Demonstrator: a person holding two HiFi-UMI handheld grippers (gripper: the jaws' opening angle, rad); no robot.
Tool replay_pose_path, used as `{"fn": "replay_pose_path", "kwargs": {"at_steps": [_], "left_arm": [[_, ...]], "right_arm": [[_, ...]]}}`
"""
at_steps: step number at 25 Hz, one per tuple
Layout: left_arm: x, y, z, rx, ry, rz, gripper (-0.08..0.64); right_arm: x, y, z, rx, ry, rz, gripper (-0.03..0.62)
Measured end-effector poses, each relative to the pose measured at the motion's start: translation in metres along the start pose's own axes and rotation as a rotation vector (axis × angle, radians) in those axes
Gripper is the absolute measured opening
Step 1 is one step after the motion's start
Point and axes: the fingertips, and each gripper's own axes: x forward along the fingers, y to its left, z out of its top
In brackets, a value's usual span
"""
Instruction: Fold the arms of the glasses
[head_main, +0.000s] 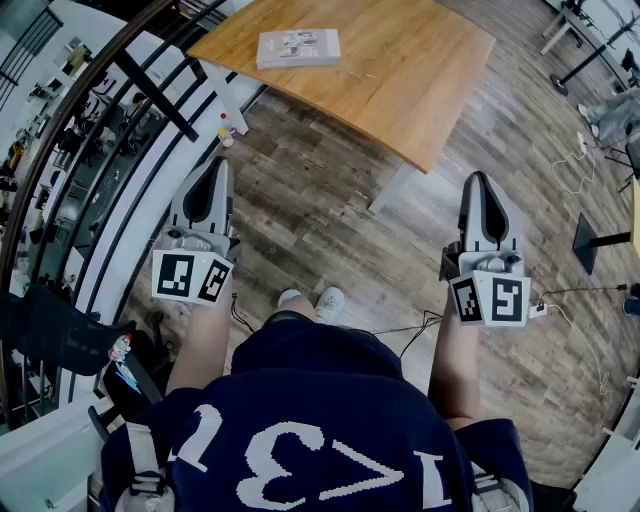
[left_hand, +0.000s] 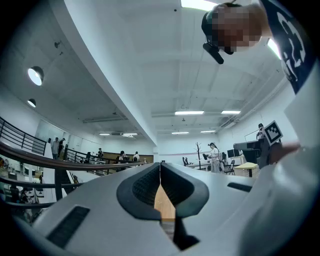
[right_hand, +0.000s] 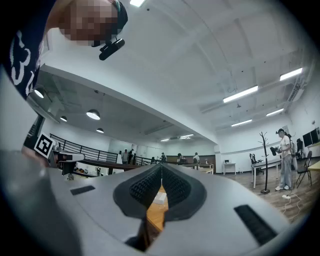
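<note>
The glasses show only as a faint thin wire shape on the wooden table, just right of a white box. Both grippers are held in the air well short of the table, pointing toward it. My left gripper is shut with nothing between its pads; in the left gripper view its tips meet. On the right, my right gripper is also shut and empty, and through the gap under its closed tips a bit of the white box shows.
A curved black railing over a lower floor runs along the left. Wood-plank floor lies between my feet and the table. Cables and a floor-stand base lie at right. Other people stand far off in the hall.
</note>
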Motion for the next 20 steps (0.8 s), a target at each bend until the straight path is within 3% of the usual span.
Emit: {"fn": "replay_pose_path", "kwargs": {"at_steps": [11, 20], "left_arm": [[0.01, -0.004, 0.001, -0.008, 0.002, -0.008, 0.018], [0.041, 0.02, -0.012, -0.026, 0.013, -0.005, 0.018]], "right_arm": [[0.012, 0.005, 0.013, 0.048, -0.071, 0.043, 0.026], [0.054, 0.007, 0.002, 0.07, -0.058, 0.067, 0.026]]}}
